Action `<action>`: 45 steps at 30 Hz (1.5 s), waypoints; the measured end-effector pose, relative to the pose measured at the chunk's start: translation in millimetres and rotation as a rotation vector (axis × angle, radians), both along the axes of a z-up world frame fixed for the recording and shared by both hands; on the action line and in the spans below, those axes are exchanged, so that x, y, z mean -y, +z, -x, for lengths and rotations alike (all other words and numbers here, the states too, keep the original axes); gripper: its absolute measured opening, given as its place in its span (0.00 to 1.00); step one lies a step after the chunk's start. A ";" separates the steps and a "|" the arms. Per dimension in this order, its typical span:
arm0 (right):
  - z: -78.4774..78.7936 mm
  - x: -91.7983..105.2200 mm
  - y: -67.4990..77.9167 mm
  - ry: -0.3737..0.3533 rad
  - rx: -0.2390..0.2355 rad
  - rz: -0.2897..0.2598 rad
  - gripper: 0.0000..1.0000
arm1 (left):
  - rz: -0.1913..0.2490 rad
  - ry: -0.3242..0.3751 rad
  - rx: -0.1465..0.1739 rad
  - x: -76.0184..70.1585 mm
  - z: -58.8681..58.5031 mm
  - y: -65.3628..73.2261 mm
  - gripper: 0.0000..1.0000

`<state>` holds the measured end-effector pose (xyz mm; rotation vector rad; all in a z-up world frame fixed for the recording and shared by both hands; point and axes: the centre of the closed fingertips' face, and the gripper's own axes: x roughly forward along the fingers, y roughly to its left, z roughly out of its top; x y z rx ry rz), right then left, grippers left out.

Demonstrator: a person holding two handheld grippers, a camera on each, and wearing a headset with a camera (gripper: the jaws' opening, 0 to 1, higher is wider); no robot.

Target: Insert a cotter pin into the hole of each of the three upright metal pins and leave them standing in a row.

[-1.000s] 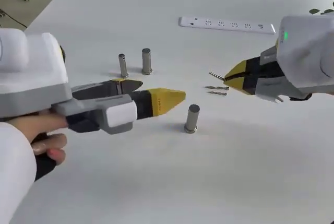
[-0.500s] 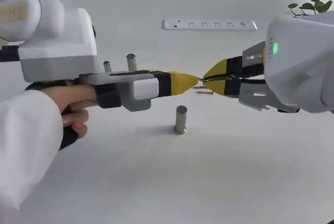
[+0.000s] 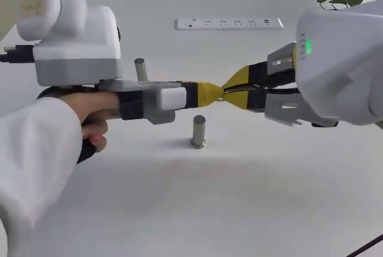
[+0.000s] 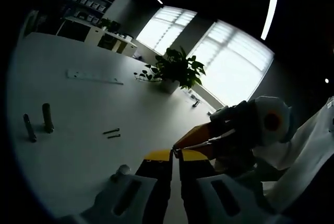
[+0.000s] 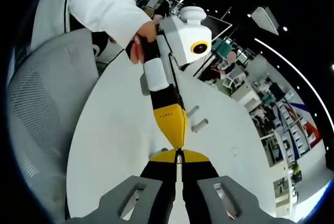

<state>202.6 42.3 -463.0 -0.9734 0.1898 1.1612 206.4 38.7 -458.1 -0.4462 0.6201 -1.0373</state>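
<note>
Head view: left gripper (image 3: 218, 93) and right gripper (image 3: 228, 90) meet tip to tip, both claws closed (anything pinched is too small to see), near an upright metal pin (image 3: 198, 131) on the table (image 3: 239, 197).

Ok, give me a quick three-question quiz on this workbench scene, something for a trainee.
1. True or false: the left tongs and the right tongs point at each other, tip to tip, above the table.
2. In the left gripper view, how many cotter pins lie loose on the table? A) one B) two C) four
3. Fill in the gap: in the head view, the metal pin nearest the person stands ___ on the table, below the tongs.

Key: 1 true; 2 B; 3 upright.
</note>
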 end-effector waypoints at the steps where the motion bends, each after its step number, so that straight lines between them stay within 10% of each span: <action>1: 0.6 -0.3 0.2 0.002 0.001 0.001 0.00 | 0.002 -0.001 -0.006 -0.2 0.3 -0.2 0.03; 26: 9.3 -1.5 -7.8 0.024 -0.006 -0.002 0.00 | -0.051 0.018 0.003 -0.3 9.1 -8.8 0.00; 29: 6.1 0.2 -6.6 -0.001 -0.019 -0.031 0.15 | -0.042 0.034 0.003 -3.5 7.2 -7.2 0.00; 35: -1.5 11.0 -8.5 -0.095 -0.183 -0.145 0.24 | -0.041 0.004 0.072 -9.7 9.7 -1.3 0.00; 42: 7.2 13.2 -6.8 -0.147 -0.557 -0.397 0.23 | -0.125 -0.086 0.311 -15.2 16.6 5.2 0.00; 45: 7.5 11.2 -0.2 -0.151 -0.636 -0.498 0.17 | -0.130 -0.148 0.374 -12.1 26.2 7.0 0.00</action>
